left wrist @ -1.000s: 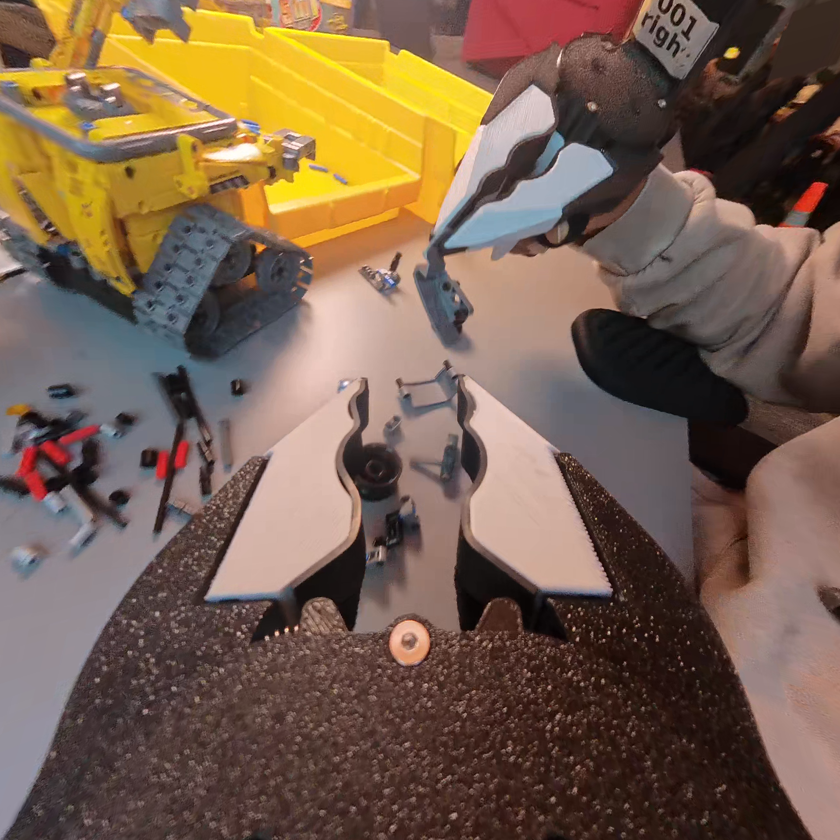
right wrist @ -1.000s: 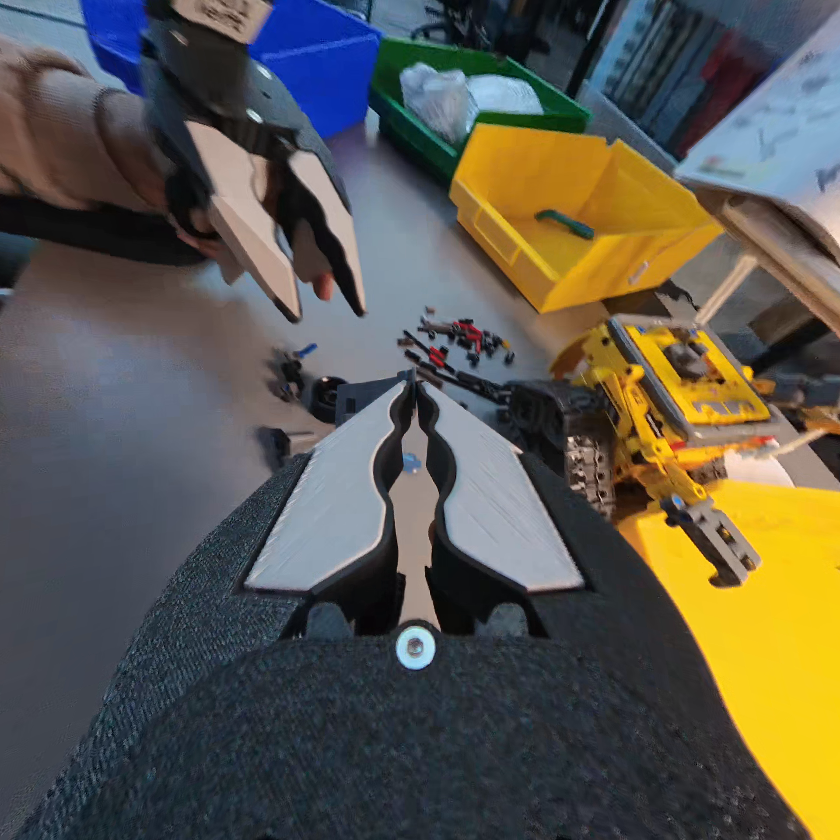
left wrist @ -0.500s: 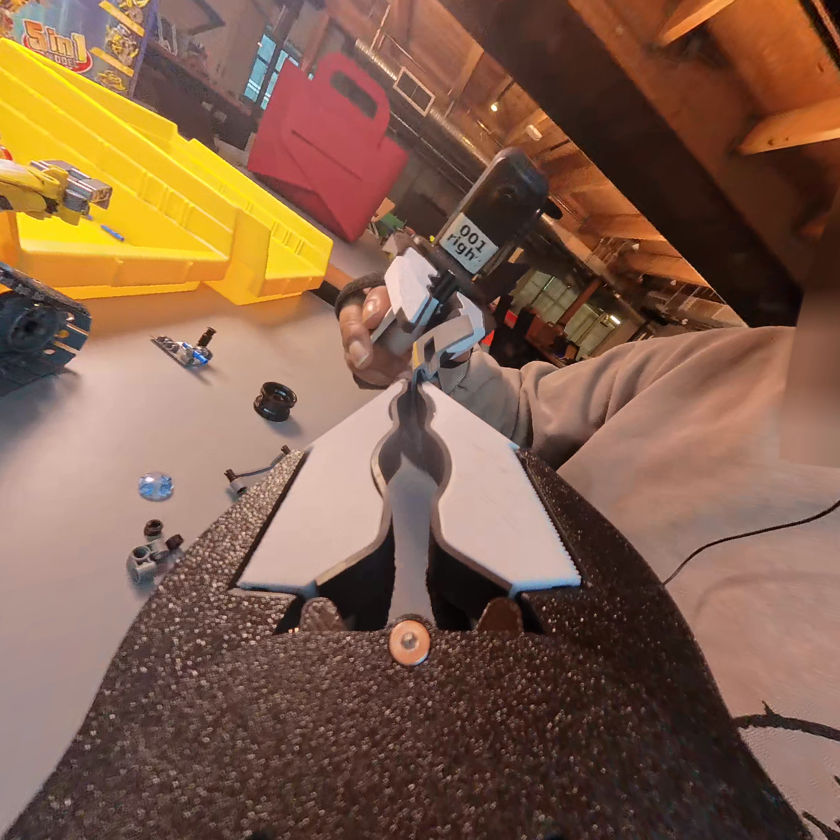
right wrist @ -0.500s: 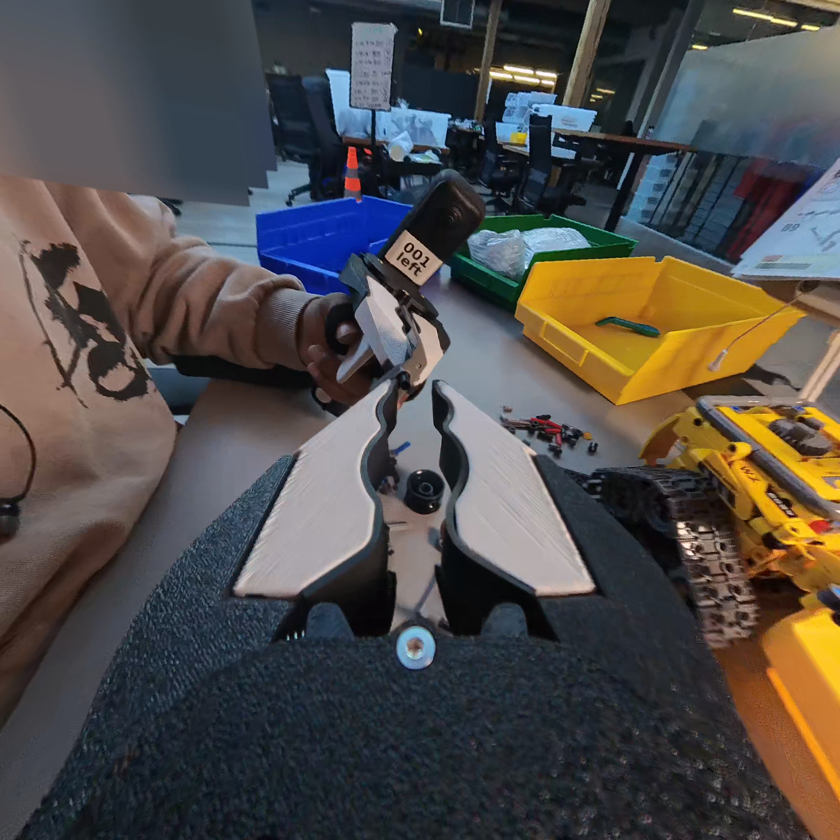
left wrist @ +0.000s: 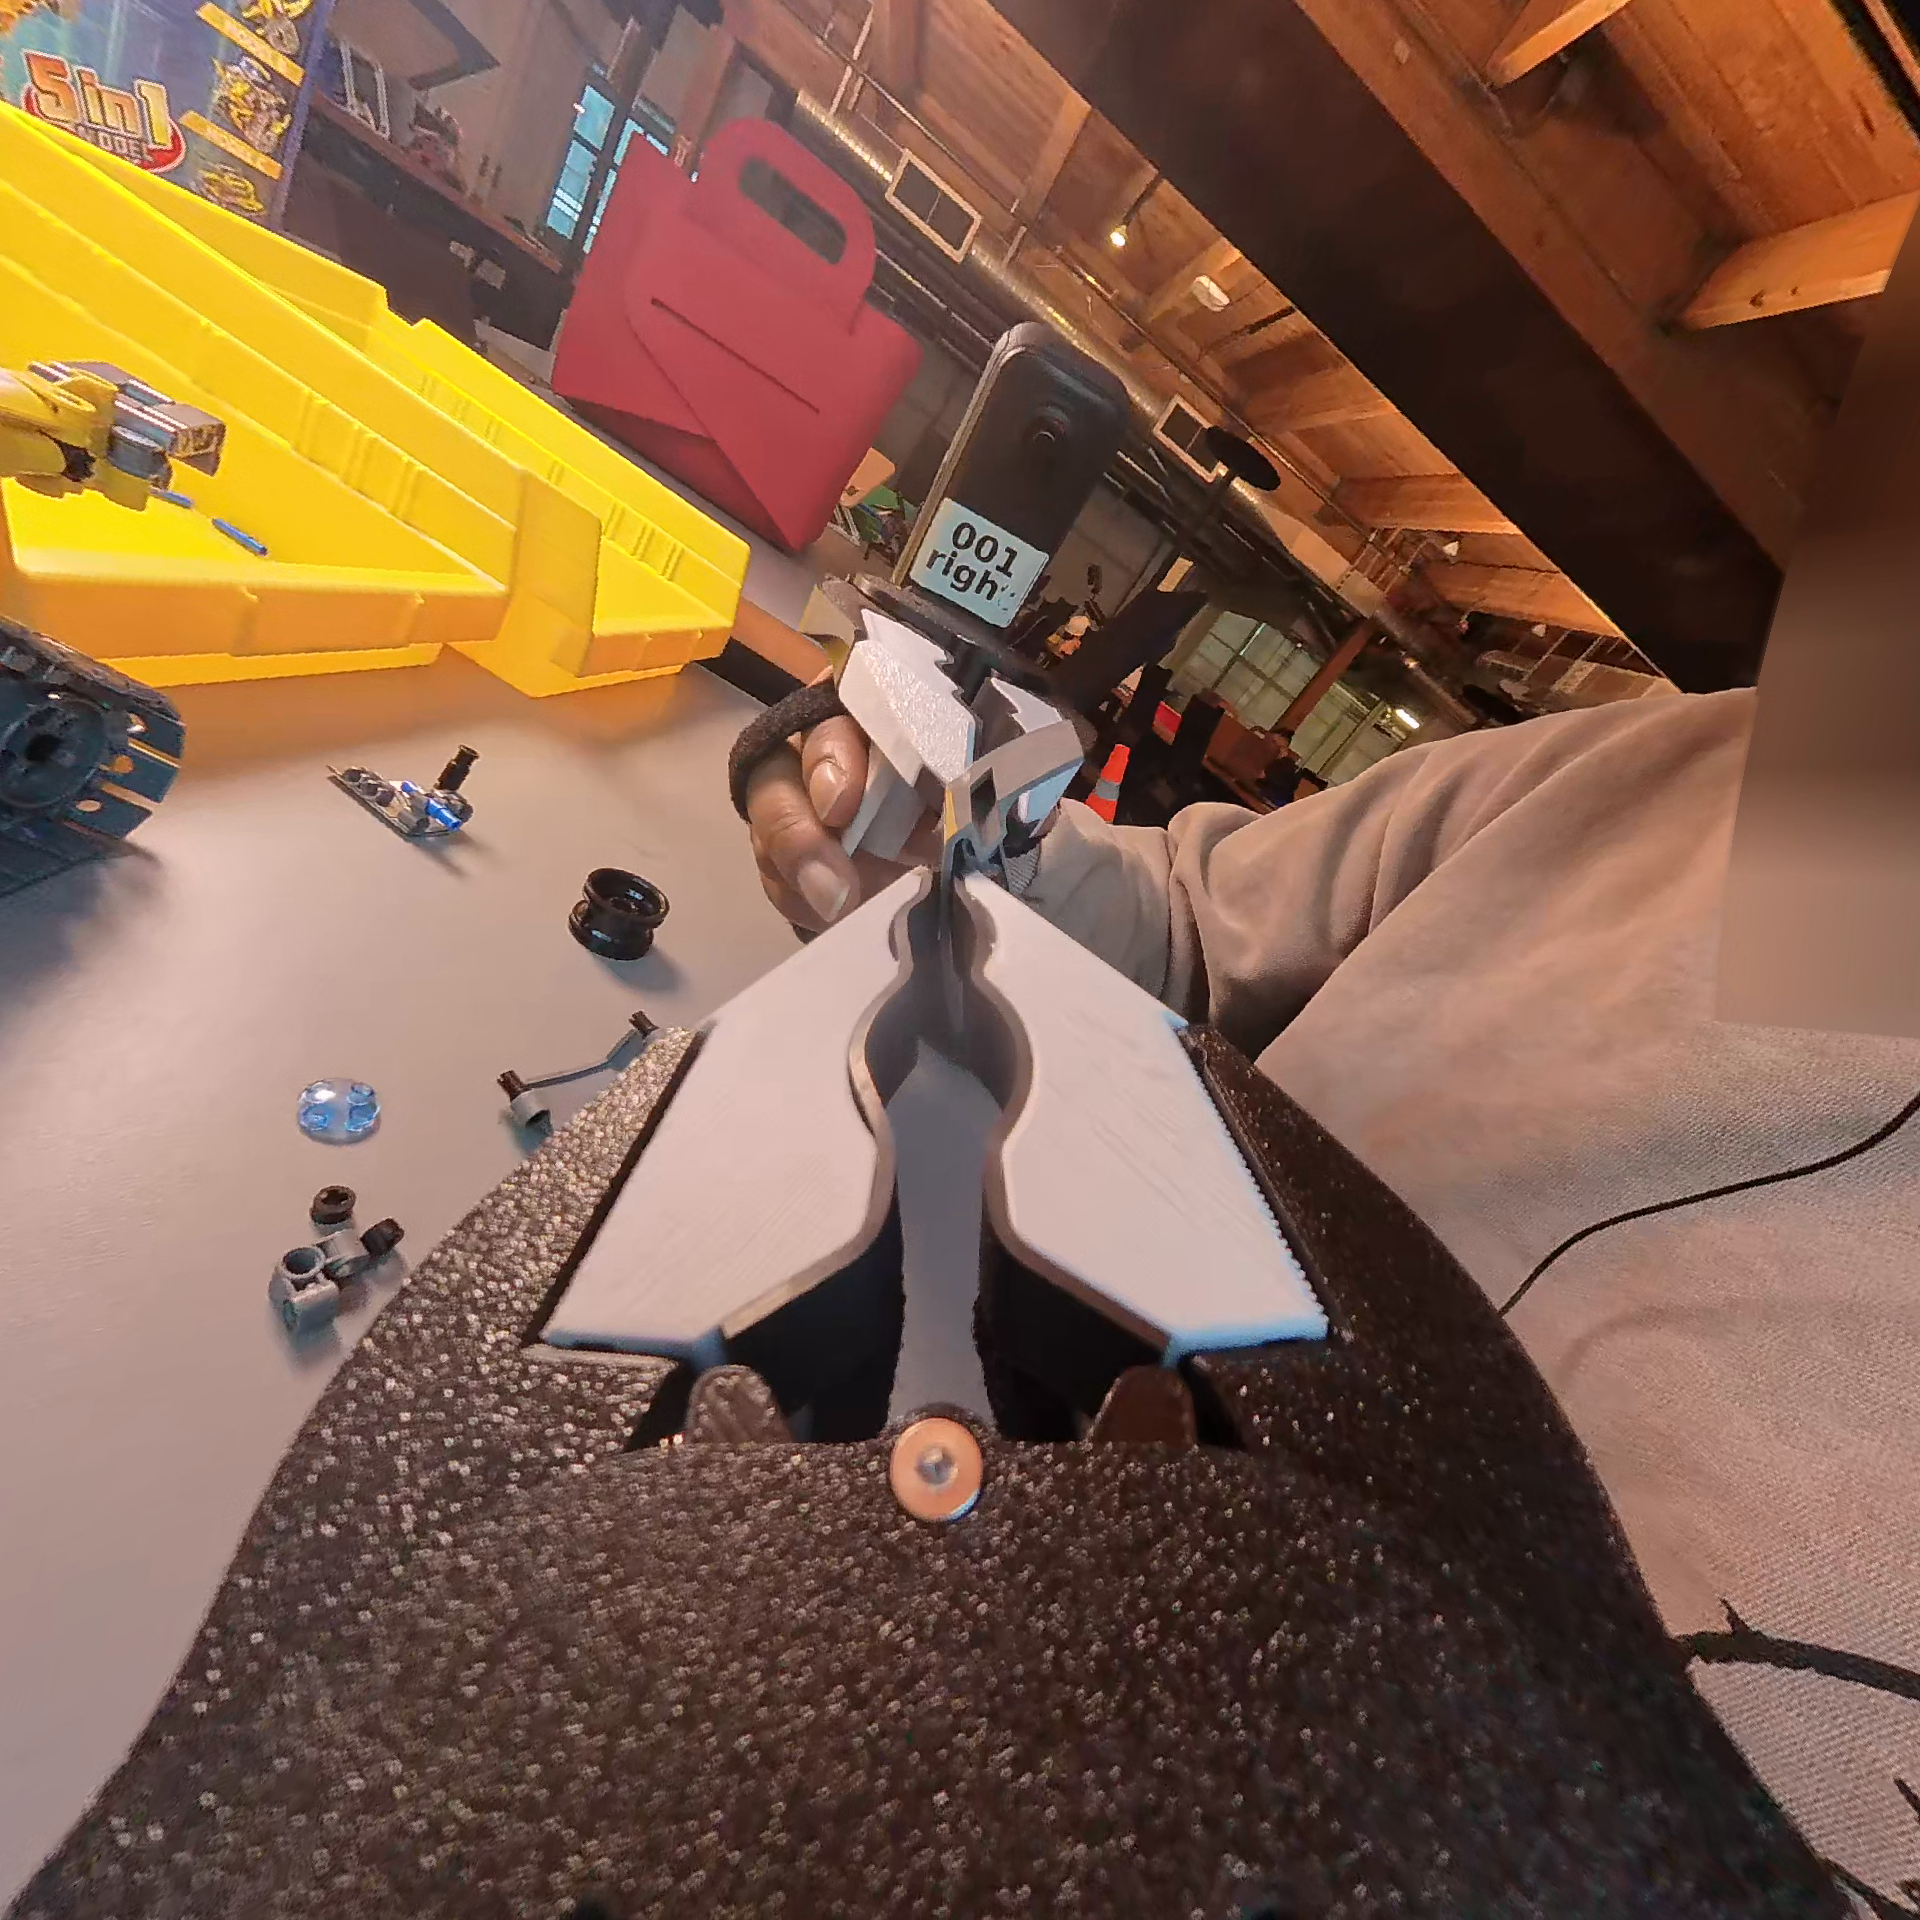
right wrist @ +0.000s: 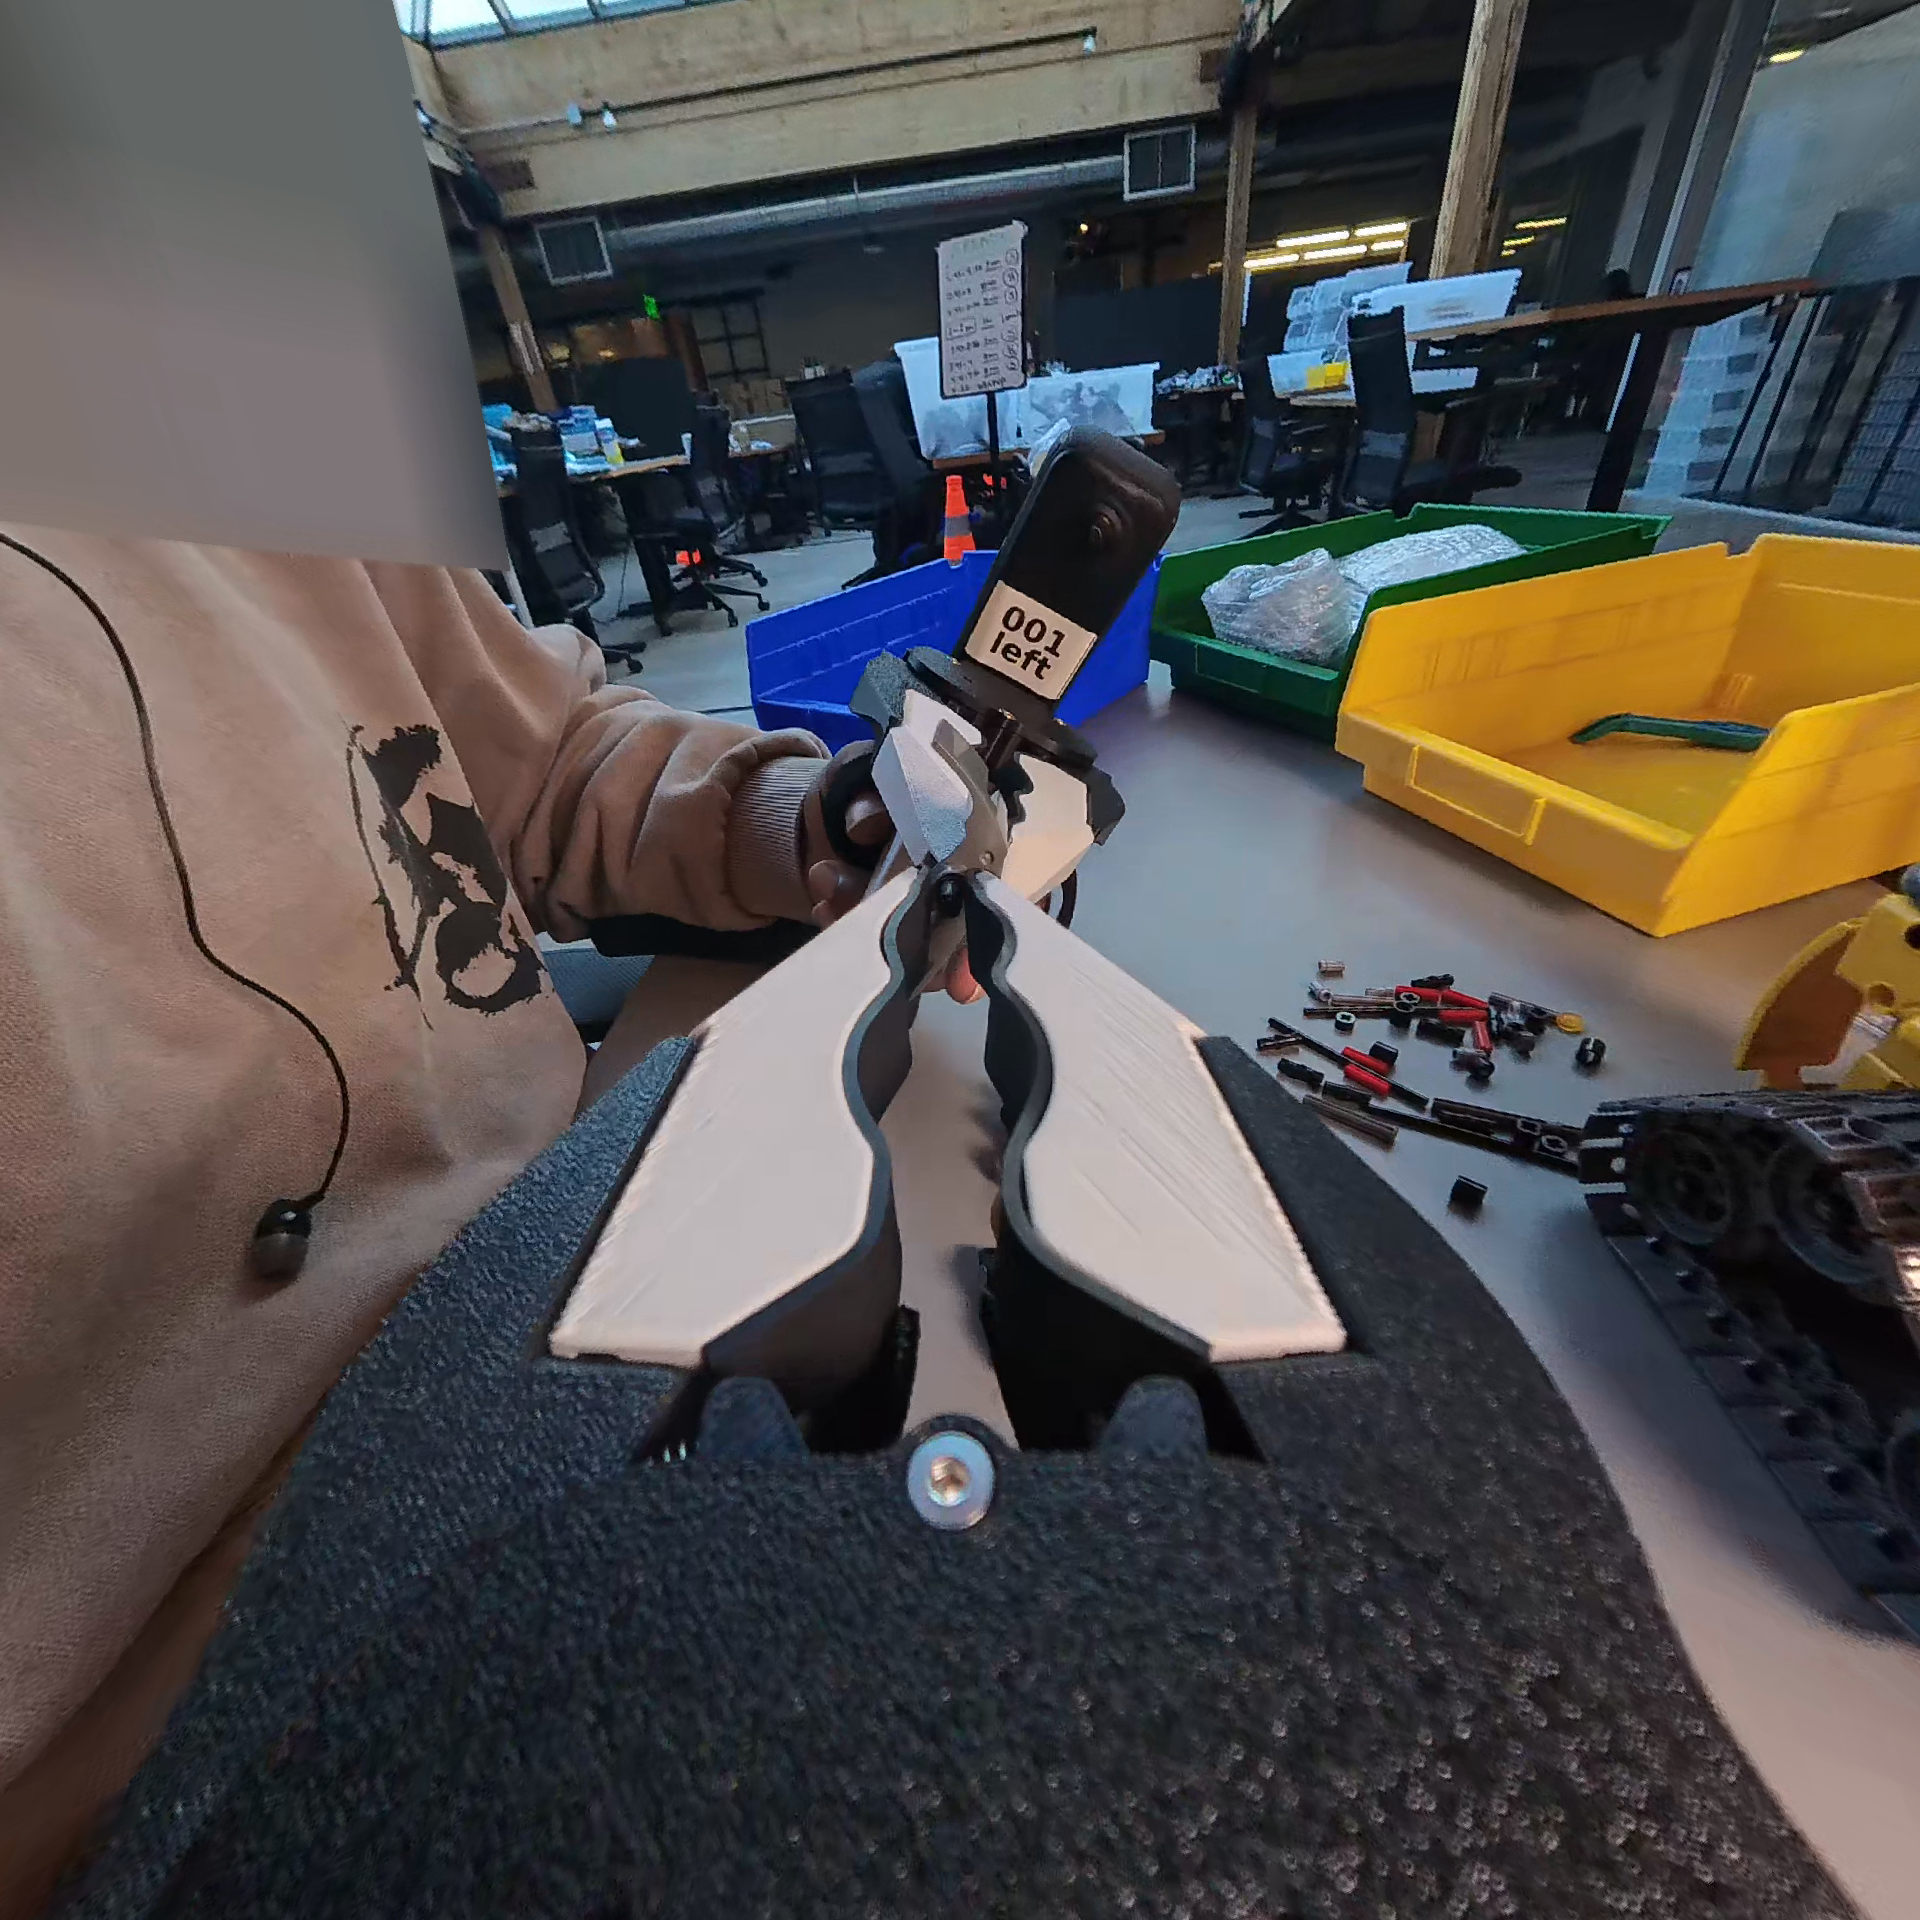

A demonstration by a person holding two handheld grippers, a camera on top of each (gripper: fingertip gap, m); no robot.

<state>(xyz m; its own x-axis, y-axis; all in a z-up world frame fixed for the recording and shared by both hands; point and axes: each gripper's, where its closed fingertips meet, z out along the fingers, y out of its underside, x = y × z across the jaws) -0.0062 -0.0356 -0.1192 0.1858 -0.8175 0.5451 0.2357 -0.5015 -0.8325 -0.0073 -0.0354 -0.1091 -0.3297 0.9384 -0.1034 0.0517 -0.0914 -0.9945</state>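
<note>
Held tip to tip above the table point(left wrist: 260, 987), the left gripper point(left wrist: 943, 902) and right gripper point(right wrist: 948, 891) are both nearly closed on one small dark piece point(right wrist: 948, 896), which could drop among the loose bits point(right wrist: 1434, 1029) at the right if either pinch slips.

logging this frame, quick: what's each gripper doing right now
Left gripper: shut on a thin dark toy piece, raised above the table.
Right gripper: shut on a small dark toy part, tip to tip with the left.
</note>
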